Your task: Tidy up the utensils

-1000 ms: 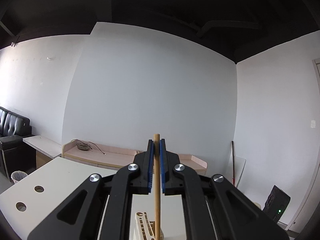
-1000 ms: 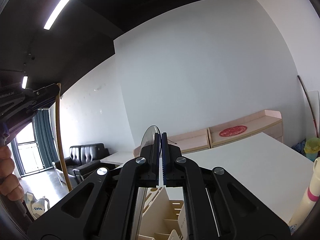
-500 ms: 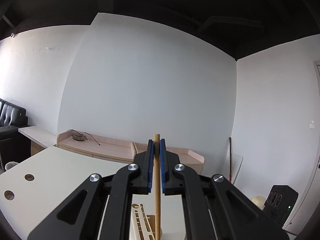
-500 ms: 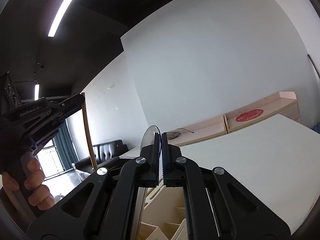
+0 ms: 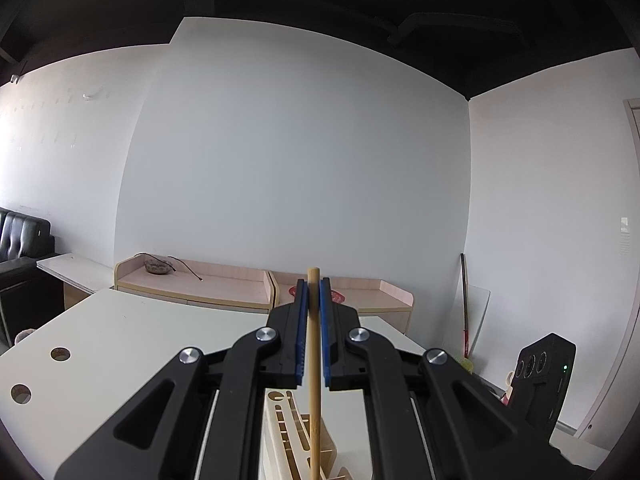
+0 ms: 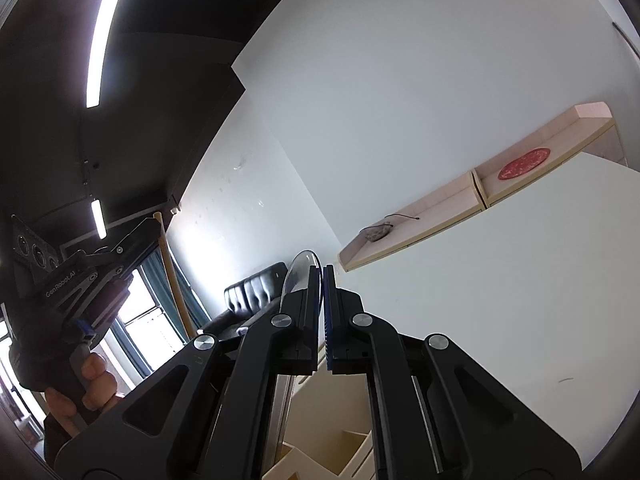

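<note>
Two tools pinching — left tool a wooden stick, right tool a metal utensil.

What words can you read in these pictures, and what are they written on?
"GenRobot.AI": in pale letters on the side of the left gripper, seen from the right wrist camera.
The white wall plate at the right of the left wrist view may carry print, but it is too small to read.
The red round mat on the far cabinet shows a pattern, too blurred to read.
No other text is legible.
</note>
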`<move>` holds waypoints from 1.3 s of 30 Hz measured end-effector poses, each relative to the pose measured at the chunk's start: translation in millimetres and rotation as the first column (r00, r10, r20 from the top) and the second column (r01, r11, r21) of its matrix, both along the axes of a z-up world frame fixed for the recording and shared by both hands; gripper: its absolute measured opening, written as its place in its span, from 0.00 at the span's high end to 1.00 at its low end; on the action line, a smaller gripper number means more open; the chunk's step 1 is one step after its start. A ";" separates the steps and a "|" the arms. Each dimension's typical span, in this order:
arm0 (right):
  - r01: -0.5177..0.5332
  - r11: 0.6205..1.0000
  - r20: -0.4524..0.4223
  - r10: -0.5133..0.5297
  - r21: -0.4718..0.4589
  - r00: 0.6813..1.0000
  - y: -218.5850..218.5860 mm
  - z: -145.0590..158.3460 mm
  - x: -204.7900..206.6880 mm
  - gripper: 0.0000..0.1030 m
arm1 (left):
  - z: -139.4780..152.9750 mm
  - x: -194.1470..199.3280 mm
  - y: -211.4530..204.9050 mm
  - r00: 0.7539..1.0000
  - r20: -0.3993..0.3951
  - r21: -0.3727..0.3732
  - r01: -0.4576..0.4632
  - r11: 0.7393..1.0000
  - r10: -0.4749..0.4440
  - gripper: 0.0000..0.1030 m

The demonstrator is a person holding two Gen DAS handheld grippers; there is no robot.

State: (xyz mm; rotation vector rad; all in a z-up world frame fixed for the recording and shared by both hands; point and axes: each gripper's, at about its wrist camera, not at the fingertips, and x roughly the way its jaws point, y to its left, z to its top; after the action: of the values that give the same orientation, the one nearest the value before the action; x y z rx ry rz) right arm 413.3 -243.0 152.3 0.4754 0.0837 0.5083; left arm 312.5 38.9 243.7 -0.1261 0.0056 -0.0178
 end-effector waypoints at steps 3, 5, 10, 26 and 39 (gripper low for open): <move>0.005 0.999 0.029 -0.003 -0.038 1.000 4.5 -3.5 -5.6 0.98 | -7.0 -6.0 -0.5 1.000 0.003 0.010 0.012 1.000 -0.012 0.94; -0.008 0.998 0.048 0.011 -0.063 0.999 9.1 -3.7 -11.8 0.98 | -12.5 -10.1 -0.9 1.000 0.013 0.021 0.011 1.000 -0.011 0.94; -0.079 0.987 0.066 0.089 -0.143 0.994 19.3 -3.2 -16.4 0.98 | -26.0 -15.9 4.0 0.999 0.011 -0.013 0.030 0.999 -0.030 0.94; -0.351 0.874 -0.031 0.363 -0.336 0.931 15.7 -0.9 -23.8 0.98 | -45.0 5.0 21.5 0.939 -0.173 0.032 0.305 0.952 -0.296 0.94; -0.402 0.821 -0.105 0.395 -0.405 0.913 22.8 4.6 -34.6 0.96 | -45.4 0.1 6.4 0.919 -0.268 0.135 0.332 0.933 -0.288 0.94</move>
State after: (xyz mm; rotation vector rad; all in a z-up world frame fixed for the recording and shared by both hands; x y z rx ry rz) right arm 378.6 -220.2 156.9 0.0304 0.3086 0.8769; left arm 312.6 45.4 198.4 0.0544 0.2744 -0.3211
